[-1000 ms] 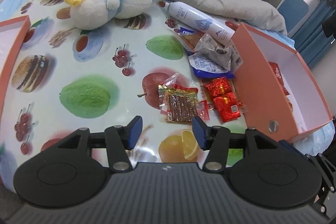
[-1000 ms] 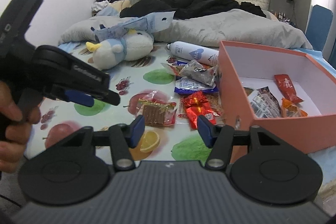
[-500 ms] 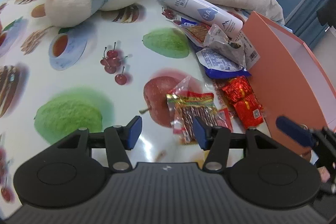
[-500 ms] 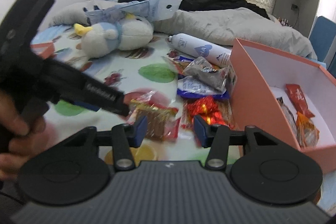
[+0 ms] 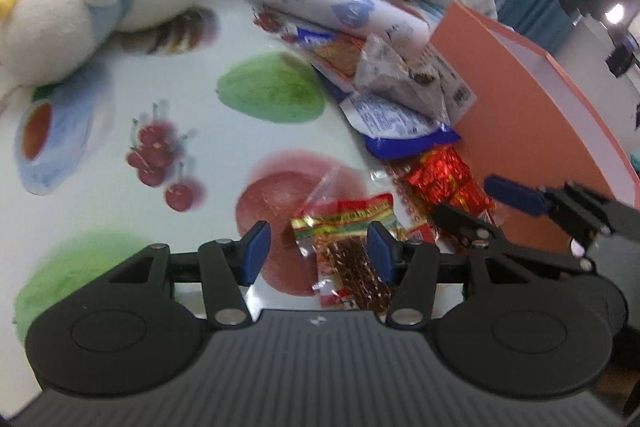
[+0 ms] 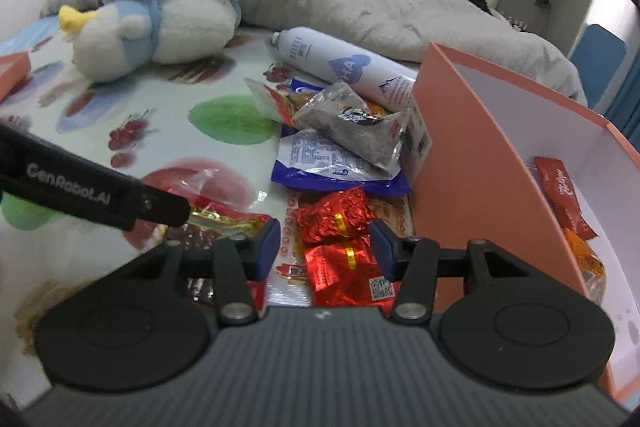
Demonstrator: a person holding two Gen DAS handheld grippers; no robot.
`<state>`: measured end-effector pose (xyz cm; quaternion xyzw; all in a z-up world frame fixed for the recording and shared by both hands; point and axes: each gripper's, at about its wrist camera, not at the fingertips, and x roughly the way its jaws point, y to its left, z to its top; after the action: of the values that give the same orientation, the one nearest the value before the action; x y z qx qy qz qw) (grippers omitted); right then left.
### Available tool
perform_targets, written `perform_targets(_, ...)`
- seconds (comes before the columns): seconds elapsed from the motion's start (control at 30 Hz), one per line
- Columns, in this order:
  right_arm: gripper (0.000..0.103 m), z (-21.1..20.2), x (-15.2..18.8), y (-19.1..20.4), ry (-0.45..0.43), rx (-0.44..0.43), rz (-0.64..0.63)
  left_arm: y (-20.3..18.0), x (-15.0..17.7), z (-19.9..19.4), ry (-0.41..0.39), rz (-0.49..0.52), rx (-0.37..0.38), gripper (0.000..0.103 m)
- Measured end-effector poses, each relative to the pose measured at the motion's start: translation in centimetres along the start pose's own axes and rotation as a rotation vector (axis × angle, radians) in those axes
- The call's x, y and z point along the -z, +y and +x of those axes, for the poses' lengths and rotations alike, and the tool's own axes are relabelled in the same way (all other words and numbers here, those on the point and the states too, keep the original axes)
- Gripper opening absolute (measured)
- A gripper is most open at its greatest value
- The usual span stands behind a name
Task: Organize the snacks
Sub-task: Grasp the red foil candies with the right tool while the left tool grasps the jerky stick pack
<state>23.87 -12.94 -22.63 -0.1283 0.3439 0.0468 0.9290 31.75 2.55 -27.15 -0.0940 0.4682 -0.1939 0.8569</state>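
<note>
Both tongs stand wide open and grip nothing. Left tongs (image 5: pixel 318 253) hang low over the clear packet of brown sticks (image 5: pixel 348 251), whose red, green and gold top edge lies between the two blue pads; whether the pads touch the fruit-print sheet (image 5: pixel 120 131) beneath cannot be told. Right tongs (image 6: pixel 324 251) sit just to the right, over the two red foil packets (image 6: pixel 340 239), which lie one behind the other between its blue pads.

Near the far end of the foil packets lies a blue-and-white pouch (image 6: pixel 328 163), with a crumpled grey packet (image 6: pixel 352 127) resting on top of it and an orange-red packet (image 6: pixel 280 103) poking out to the left. Beyond these a white spray bottle (image 6: pixel 340 67) lies on its side, its base end against the salmon box (image 6: pixel 472 163).

That box stands open at the right, touching the heap of snacks. Inside it, seen from the right wrist, a red packet (image 6: pixel 560 187) and an orange packet (image 6: pixel 584 259) lie against its near wall.

Far left on the sheet rests a white and blue plush bird (image 6: pixel 160 31) with a yellow beak. A grey blanket (image 6: pixel 400 11) is bunched behind the bottle.
</note>
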Motion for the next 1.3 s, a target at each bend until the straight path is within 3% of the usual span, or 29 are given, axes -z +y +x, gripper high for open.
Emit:
perform_targets(0.1,0.059,0.5,-0.1,0.0,-0.001,0.004,-0.030,-0.4,0.2,0.0,0.003,0.103,0.007,0.059)
perform_targets(0.23,0.061,1.5,-0.6,-0.4,0.011,0.005,-0.038,0.1,0.4,-0.2,0.015,0.133,0.033,0.060)
perform_targets(0.3,0.061,1.9,-0.9,-0.6,0.014,-0.001,-0.039,0.1,0.5,-0.4,0.016,0.151,0.039,0.065)
perform_targets(0.37,0.061,2.5,-1.2,-0.9,0.030,-0.018,-0.030,-0.3,0.8,-0.8,-0.005,0.176,0.021,0.079)
perform_targets(0.43,0.061,2.9,-1.3,-1.3,0.044,-0.031,-0.009,-0.8,1.1,-1.0,-0.014,0.213,0.022,0.086)
perform_targets(0.53,0.060,3.5,-1.7,-1.7,0.066,-0.054,0.003,-1.7,1.6,-1.1,-0.015,0.278,0.043,0.089)
perform_targets(0.63,0.057,4.4,-1.9,-2.4,0.108,-0.110,0.063,-2.8,2.1,-0.9,-0.024,0.327,0.031,0.094)
perform_targets(0.77,0.056,4.2,-2.2,-2.5,0.098,-0.114,0.068,-4.1,2.5,-0.1,-0.031,0.391,0.002,0.097)
perform_targets(0.97,0.056,3.1,-2.8,-3.9,0.078,-0.157,0.136,-5.5,2.5,0.9,-0.050,0.469,-0.014,0.097)
perform_targets(1.03,0.056,2.8,-3.0,-4.2,0.075,-0.169,0.153,-5.7,2.5,1.5,-0.024,0.487,-0.008,0.096)
perform_targets(1.1,0.056,2.5,-3.1,-4.4,0.071,-0.179,0.168,-5.8,2.8,2.3,0.014,0.501,-0.026,0.087)
perform_targets(1.2,0.056,2.4,-3.1,-4.6,0.068,-0.197,0.183,-5.9,3.0,2.2,0.011,0.505,-0.030,0.082)
perform_targets(1.3,0.056,2.3,-3.0,-4.6,0.065,-0.200,0.182,-6.0,3.0,2.0,0.007,0.502,-0.033,0.070)
